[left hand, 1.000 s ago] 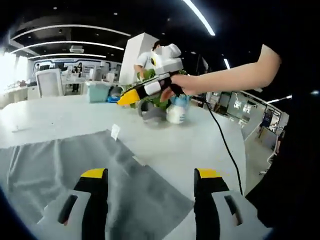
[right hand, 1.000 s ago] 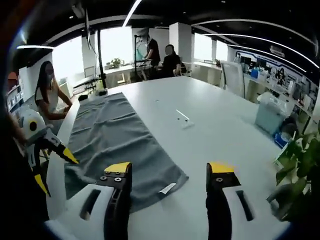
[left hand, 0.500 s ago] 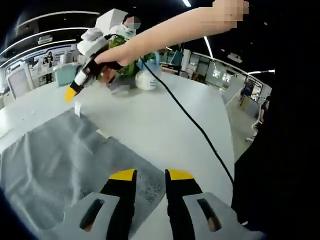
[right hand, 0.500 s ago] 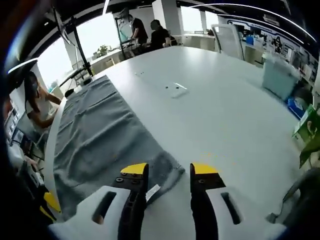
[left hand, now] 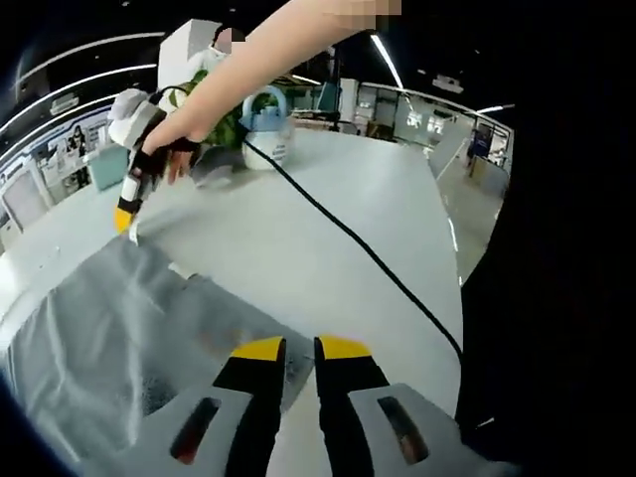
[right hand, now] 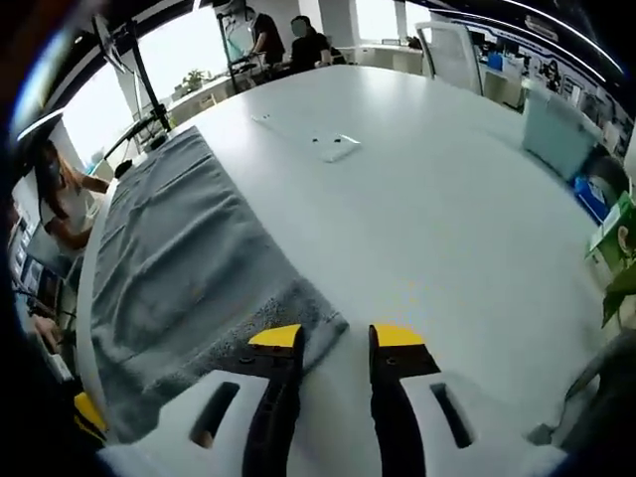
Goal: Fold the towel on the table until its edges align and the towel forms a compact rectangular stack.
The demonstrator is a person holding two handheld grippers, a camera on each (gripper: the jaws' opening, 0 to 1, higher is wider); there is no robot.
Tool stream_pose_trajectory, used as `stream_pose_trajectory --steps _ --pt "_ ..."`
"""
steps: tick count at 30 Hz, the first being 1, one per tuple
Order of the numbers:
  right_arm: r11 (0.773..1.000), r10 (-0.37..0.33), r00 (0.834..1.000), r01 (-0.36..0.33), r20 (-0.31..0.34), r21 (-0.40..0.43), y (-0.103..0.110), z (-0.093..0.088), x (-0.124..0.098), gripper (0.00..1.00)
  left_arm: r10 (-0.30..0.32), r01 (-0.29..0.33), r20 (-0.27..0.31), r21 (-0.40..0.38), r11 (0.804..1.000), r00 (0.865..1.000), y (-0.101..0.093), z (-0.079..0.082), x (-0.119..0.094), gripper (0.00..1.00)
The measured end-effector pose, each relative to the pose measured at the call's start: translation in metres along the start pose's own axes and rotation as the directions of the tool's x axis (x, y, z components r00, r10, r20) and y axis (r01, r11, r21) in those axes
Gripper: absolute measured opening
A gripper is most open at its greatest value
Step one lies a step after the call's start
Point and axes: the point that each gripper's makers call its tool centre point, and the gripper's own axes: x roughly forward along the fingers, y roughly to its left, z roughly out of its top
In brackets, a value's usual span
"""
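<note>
**Both tools low at the near edge of the grey towel**

Now, in the left gripper view, the grey terry-cloth towel (left hand: 129, 328) lies spread flat on the broad white bench (left hand: 328, 209), covering the left and lower part of the picture. The left tool (left hand: 291, 348), black with yellow tips, rises from the bottom with its jaws drawn nearly together, a narrow gap between them. Its tips sit right at the towel's near corner; whether cloth is actually caught between them cannot be told from this view. Further left and up, a person's hand (left hand: 184, 134) holds the right tool (left hand: 125, 217), which points steeply down with its yellow tip at the towel's far corner. A black cable (left hand: 348, 238) trails from that hand across the bare bench toward the lower right. Behind the hand stand a pale blue watering can (left hand: 268, 129) and some green leaves (left hand: 224, 109).

In the right gripper view, the towel (right hand: 169, 258) stretches as a long strip from the lower left away toward the upper left, lying along the bench's (right hand: 447, 199) edge. The right tool (right hand: 335, 338) has its jaws close together but still parted. The left jaw's tip rests over the towel's near corner, the right jaw's over bare bench just beside it; a grip on the cloth cannot be confirmed. A small white flat object (right hand: 336, 147) lies on the bench well beyond the towel. At the right stands a pale green translucent box (right hand: 558, 129).
</note>
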Motion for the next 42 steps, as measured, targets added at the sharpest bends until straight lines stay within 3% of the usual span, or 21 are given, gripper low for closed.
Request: stream_pose_trajectory --steps 4,15,22,28,33,42 --pt "1.0 -0.002 1.0 0.002 0.002 -0.007 -0.003 -0.001 0.001 0.22 -0.018 0.018 -0.017 0.016 1.0 1.0 -0.006 -0.003 0.006 0.11" --pt "0.999 0.031 1.0 -0.031 0.005 -0.008 -0.007 -0.001 0.011 0.23 -0.008 0.028 -0.145 0.137 0.99 0.989 -0.012 -0.017 0.018 0.13" --pt "0.998 0.03 1.0 -0.031 -0.004 -0.052 -0.008 0.001 0.019 0.2 -0.009 0.027 -0.145 0.126 0.992 0.989 -0.013 -0.014 0.022 0.18" --pt "0.997 -0.001 1.0 0.0 -0.013 -0.071 -0.015 0.002 0.02 0.13 0.008 0.008 -0.133 0.121 0.993 0.991 -0.014 -0.011 0.025 0.14" --pt "0.997 -0.011 1.0 0.01 -0.019 -0.082 -0.011 0.0 0.018 0.14 0.034 -0.015 -0.131 0.139 0.99 0.991 -0.008 -0.012 0.024 0.07" --pt "0.999 -0.011 1.0 0.01 -0.012 -0.044 -0.005 -0.001 0.015 0.15 0.045 -0.029 -0.134 0.117 0.993 0.99 -0.006 -0.012 0.025 0.05"
